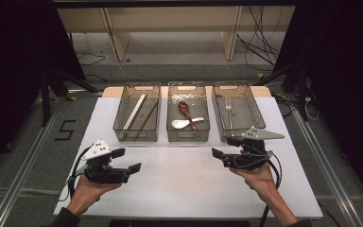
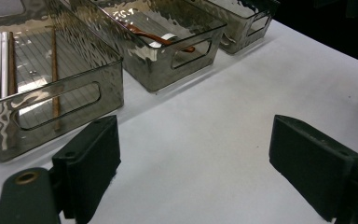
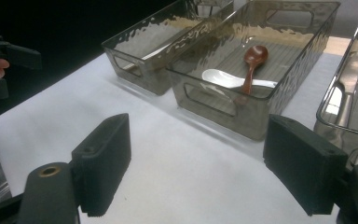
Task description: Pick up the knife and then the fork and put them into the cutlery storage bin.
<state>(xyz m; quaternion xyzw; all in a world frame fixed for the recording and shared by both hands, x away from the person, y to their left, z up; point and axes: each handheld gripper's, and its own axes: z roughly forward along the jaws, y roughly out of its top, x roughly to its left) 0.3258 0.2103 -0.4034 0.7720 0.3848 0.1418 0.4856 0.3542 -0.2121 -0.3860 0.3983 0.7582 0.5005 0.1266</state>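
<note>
Bins for cutlery, three in number, stand in a row across the middle of the high view, sorted by type so that each utensil class has its own compartment.

Left bin (image 1: pixel 137 112): sits centre-left of the frame. It holds long sticks lying lengthwise, a pale pair (image 1: pixel 133 113) and a brown pair (image 1: pixel 146 118); I count four sticks in the left gripper view, though overlap makes the count uncertain.

Middle bin (image 1: pixel 188 112): holds two spoons, one dark red (image 1: pixel 185 111) and one white (image 1: pixel 186 123), the red one crossing over the white one's handle.

Right bin (image 1: pixel 237 111): holds one fork (image 1: pixel 229 108), tines toward the far end.

I hold two grippers over the bare white table (image 1: pixel 184 179) in the lower part of the frame, short of the bins, which leaves both free to reach any bin. My left gripper (image 1: pixel 125 161), lower left, has its jaws spread wide with nothing between them. My right gripper (image 1: pixel 220 153), lower right and near the right bin's front wall, is likewise wide open and carries nothing. Both point inward toward each other.
</note>
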